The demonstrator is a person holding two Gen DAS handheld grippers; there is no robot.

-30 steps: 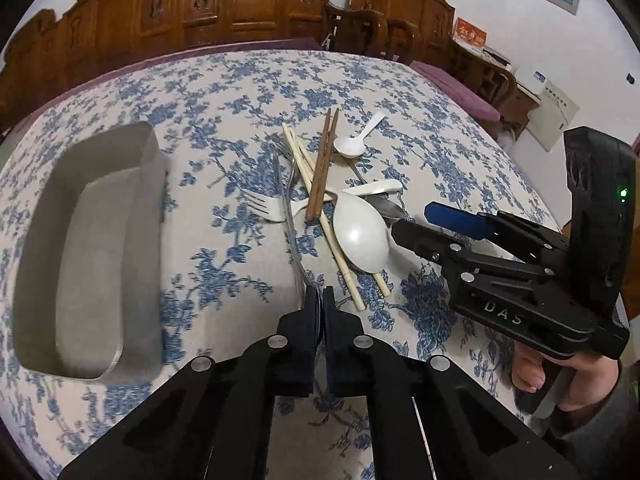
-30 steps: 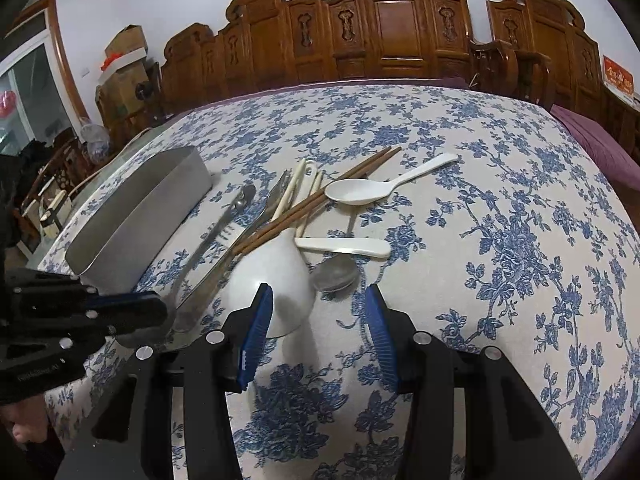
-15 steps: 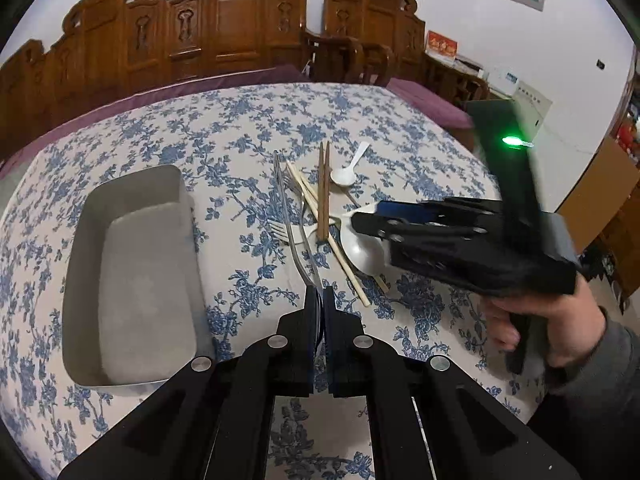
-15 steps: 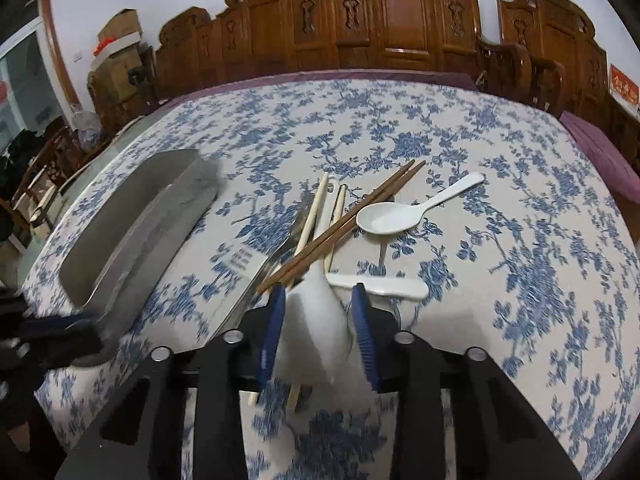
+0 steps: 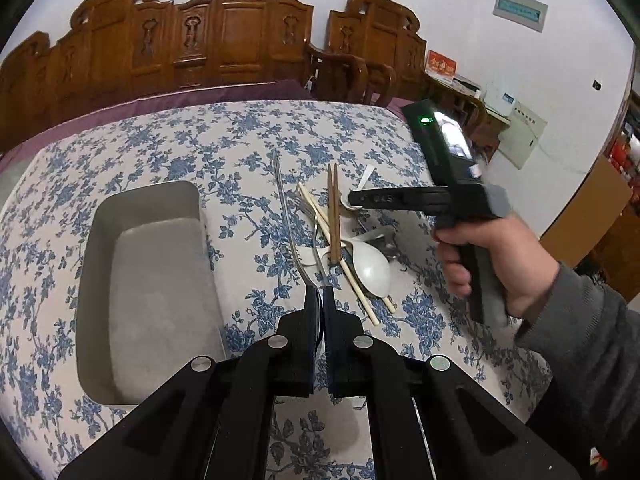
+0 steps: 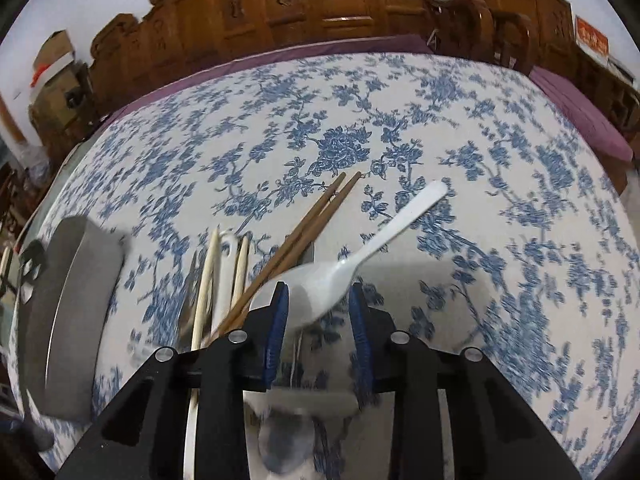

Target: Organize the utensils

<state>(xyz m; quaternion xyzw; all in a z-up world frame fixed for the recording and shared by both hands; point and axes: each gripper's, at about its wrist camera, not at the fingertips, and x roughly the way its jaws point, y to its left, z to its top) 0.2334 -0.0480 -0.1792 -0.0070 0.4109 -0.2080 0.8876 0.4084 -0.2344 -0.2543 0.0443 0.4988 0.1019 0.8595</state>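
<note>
My left gripper (image 5: 322, 300) is shut on a long metal utensil (image 5: 285, 208), held above the table beside the metal tray (image 5: 208, 240). A pile of utensils lies to its right: brown chopsticks (image 5: 333, 216), pale chopsticks (image 5: 344, 268), a fork (image 5: 310, 210) and a large white spoon (image 5: 370, 266). My right gripper (image 6: 318, 312) is open, with the bowl of a small white spoon (image 6: 360, 252) between its blue pads (image 6: 276, 324). In the left wrist view the right gripper (image 5: 352, 200) hovers over the pile's far side.
The round table has a blue floral cloth (image 6: 360, 120). Carved wooden chairs (image 5: 240, 36) ring the far side. The tray also shows in the right wrist view at the left edge (image 6: 72, 300). A metal spoon (image 6: 286, 452) lies under the right gripper.
The left gripper has risen with the metal utensil. The right gripper has moved from the large white spoon to the small white spoon farther out.
</note>
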